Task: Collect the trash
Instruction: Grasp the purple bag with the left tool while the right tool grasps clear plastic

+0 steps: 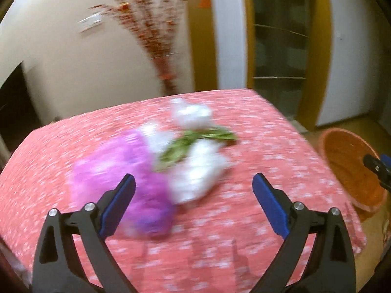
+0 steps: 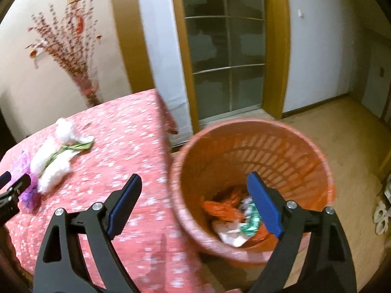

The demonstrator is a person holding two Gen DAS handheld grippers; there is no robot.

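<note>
Both grippers' fingers (image 1: 268, 202) (image 2: 262, 202) spread empty; the trash pile (image 2: 52, 163) stretches diagonally across the tablecloth (image 2: 127, 131).

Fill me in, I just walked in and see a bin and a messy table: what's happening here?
A person with a gripper in each hand is clearing trash off the table. The right gripper is open and empty at the bin, which already holds wrappers. The left gripper is open and empty too, pointed at the pile left on the table: a purple bag, white bags and green scraps.
</note>
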